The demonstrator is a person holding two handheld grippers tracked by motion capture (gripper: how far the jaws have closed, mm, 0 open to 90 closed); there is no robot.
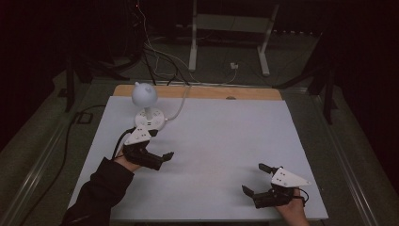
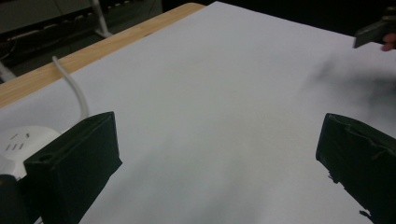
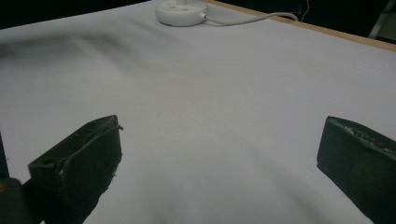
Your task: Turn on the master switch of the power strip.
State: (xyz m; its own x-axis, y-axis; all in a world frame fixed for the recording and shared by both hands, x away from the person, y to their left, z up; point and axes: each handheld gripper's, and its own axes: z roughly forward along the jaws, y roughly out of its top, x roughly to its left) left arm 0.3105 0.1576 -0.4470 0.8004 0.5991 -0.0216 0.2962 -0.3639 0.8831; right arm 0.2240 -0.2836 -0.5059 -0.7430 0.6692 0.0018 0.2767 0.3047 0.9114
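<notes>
White table (image 1: 211, 141), round lamp (image 1: 144, 94), socket base (image 1: 150, 120)

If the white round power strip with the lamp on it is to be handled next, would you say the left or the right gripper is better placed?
Left, probably. The left gripper sits open just in front of the power strip at the table's far left, while the right gripper is open near the front right edge, across the white sheet.
</notes>
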